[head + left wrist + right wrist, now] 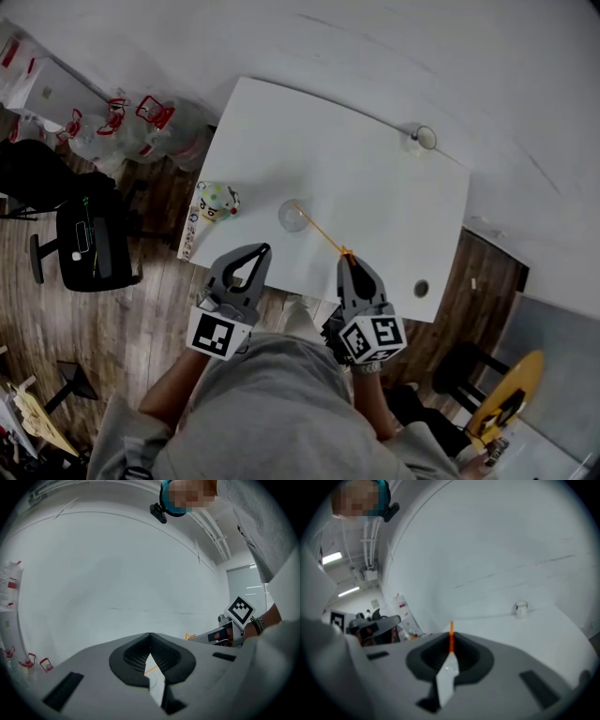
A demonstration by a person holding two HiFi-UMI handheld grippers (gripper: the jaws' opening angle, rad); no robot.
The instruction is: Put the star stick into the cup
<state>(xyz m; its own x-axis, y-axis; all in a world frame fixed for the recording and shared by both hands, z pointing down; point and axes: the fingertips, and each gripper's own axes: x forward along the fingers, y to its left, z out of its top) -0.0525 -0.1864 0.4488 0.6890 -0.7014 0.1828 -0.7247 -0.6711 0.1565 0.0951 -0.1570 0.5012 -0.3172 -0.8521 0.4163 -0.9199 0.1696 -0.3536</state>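
Orange and thin, the star stick (319,230) slants across the white tabletop (375,178) in the head view; its far tip reaches the rim of the clear cup (293,217), though whether that tip is inside the cup cannot be told; its near end, with the star end (190,636) showing just past the tips, is pinched in the right hand-held gripper (348,260), whose jaws are closed tight on it; in the right gripper view the stick rises straight out from between the dark pads. The cup stands upright near the tabletop's front edge, about midway between the two tools; the left hand-held gripper (262,249) hovers at that edge just beside the cup, jaws brought together at the tips with nothing between them; through the small gap behind those tips the left gripper view shows a bit of the stick and the tabletop. A spotted toy figure (218,202) sits at the tabletop's left edge, apart from the cup; a second small glass (425,139) stands at the far right corner; a round hole (421,289) marks the near right corner. A black chair (89,239) stands on the wooden floor (159,309) to the left.
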